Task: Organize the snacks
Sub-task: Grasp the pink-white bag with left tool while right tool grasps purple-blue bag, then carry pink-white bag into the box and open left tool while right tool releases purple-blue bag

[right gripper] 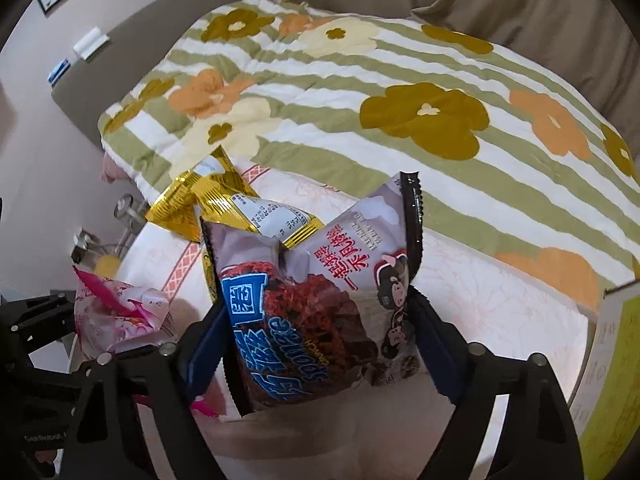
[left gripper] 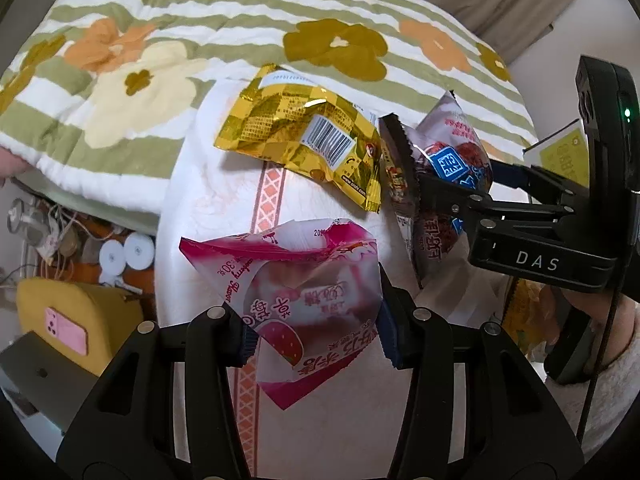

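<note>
Pink-and-white strawberry snack packet [left gripper: 304,300]: hanging crumpled over white patterned bedsheet [left gripper: 208,184], long axis running toward camera, pinched by clamped left gripper [left gripper: 316,336]. Grey-purple sponge-cake packet [right gripper: 320,312]: standing upright, sealed black edge pointing up, sitting between right gripper [right gripper: 320,344] pads.

Soft, even indoor light, fairly bright, with faint shadows. Glare flashes off the gold packet [left gripper: 304,136]. Both fisheye views bend hard at the dark rims; edges slightly blurred.
</note>
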